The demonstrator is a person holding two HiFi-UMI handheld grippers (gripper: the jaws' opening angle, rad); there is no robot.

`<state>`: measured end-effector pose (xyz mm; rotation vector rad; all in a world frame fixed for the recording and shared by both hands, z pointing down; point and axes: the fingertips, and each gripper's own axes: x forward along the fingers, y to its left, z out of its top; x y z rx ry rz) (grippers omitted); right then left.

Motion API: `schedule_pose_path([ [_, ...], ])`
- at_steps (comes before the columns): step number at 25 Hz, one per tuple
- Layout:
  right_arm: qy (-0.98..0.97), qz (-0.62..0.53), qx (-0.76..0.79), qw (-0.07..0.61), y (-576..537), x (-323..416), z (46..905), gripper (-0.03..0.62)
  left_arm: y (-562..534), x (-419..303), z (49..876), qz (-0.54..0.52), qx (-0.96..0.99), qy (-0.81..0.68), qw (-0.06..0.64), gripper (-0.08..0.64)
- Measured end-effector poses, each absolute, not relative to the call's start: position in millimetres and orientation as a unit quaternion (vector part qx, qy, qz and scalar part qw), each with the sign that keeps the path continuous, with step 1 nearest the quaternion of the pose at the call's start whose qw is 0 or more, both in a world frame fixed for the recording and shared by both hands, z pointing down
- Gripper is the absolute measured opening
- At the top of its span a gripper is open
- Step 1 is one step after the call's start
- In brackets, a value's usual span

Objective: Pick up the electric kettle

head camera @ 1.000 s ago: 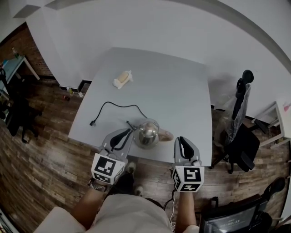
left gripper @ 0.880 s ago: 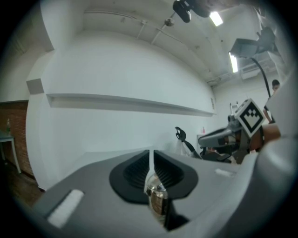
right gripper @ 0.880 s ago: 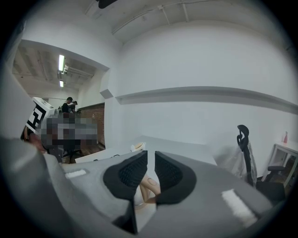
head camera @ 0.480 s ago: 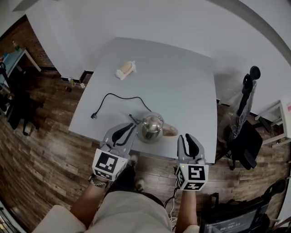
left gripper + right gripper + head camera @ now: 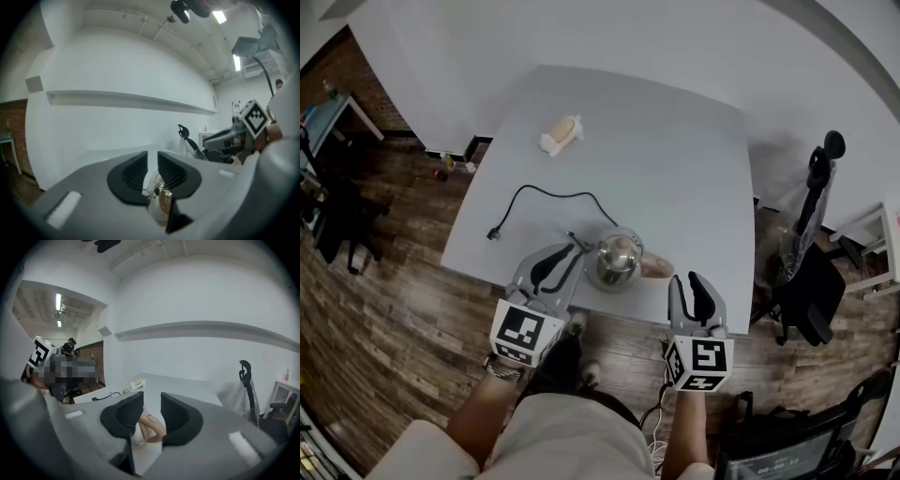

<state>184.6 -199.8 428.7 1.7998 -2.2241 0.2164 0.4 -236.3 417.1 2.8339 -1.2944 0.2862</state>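
Observation:
The electric kettle (image 5: 617, 261), a shiny steel body with a tan handle (image 5: 655, 267) on its right, stands near the front edge of the pale table (image 5: 675, 178). My left gripper (image 5: 566, 257) is just left of it, a small gap away. Its jaws have just been opening and stand open and empty. In the left gripper view the kettle (image 5: 160, 202) shows beyond the left gripper (image 5: 152, 169). My right gripper (image 5: 690, 285) hangs at the table's front edge, right of the handle. It too has been opening and is empty. The handle (image 5: 152, 424) lies ahead of the right gripper (image 5: 152, 414).
A black power cord (image 5: 551, 197) with its plug (image 5: 492, 234) lies left of the kettle. A cream object (image 5: 560, 134) rests at the back left. A black office chair (image 5: 811, 295) stands by the table's right side. Wooden floor surrounds the table.
Both grippers' jaws have spread from nearly shut to open. The kettle has stayed on the table and the hands have hardly shifted.

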Motion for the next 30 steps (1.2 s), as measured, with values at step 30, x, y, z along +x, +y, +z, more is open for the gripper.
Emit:
schedule_pose_path([
  [30,-0.771,0.069,0.618,0.136,-211,183,474,0.187,-260,-11,478,0.121,0.899,-0.419,0.035,0.154],
])
